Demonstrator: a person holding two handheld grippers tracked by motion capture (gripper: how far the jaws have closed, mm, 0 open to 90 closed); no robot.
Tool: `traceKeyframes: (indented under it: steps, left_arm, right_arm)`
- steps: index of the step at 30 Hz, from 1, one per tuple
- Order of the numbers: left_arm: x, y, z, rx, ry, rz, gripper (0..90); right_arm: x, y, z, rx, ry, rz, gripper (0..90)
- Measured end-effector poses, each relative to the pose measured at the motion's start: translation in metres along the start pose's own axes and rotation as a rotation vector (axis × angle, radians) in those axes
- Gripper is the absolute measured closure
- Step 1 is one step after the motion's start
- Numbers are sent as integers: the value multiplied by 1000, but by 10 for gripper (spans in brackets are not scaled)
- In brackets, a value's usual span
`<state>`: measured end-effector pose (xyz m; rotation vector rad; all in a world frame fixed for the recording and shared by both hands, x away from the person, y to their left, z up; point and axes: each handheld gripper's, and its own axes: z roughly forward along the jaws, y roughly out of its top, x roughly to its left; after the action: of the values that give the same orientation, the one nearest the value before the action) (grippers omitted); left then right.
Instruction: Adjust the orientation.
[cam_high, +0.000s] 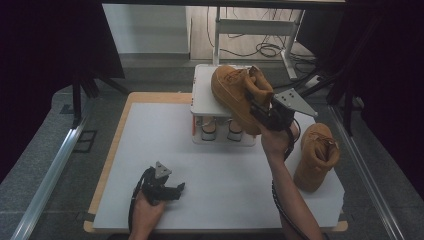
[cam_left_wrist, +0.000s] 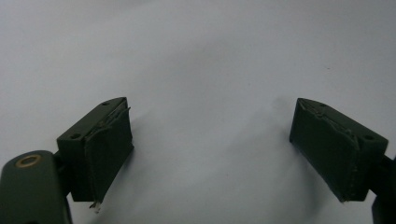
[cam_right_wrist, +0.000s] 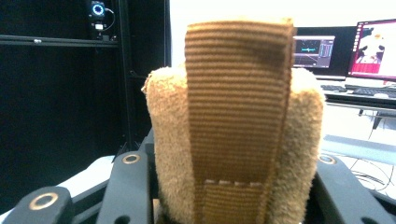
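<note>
**Tan boot lifted by its heel over the rack**

The tan boot (cam_high: 235, 92) hangs in the air, tilted, above the top of the white rack (cam_high: 202, 87) at the far side of the table (cam_high: 220, 175). The right gripper (cam_high: 262, 114) is clamped on the padded heel collar, with the ribbed pull loop (cam_right_wrist: 238, 93) rising between its jaws. The suede looks soft and yielding there, so the collar squashes rather than slips. The boot seems fairly heavy at the toe, so it will likely swing from this hold. Its mate, the second boot (cam_high: 315, 156), stands on the table to the right. Lower shelves of the rack hold white shoes (cam_high: 220, 131). The left gripper (cam_high: 176, 190) rests near the front edge, jaws spread wide over bare table.
</note>
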<state>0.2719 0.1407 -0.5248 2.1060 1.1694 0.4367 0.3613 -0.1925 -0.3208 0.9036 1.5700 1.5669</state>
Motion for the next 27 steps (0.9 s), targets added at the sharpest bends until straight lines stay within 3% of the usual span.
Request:
traceKeyframes:
  steps: [27]
  left_arm:
    - [0, 0, 0, 6, 1, 7, 131]
  right_arm:
    - [8, -9, 63, -22, 8, 7, 537]
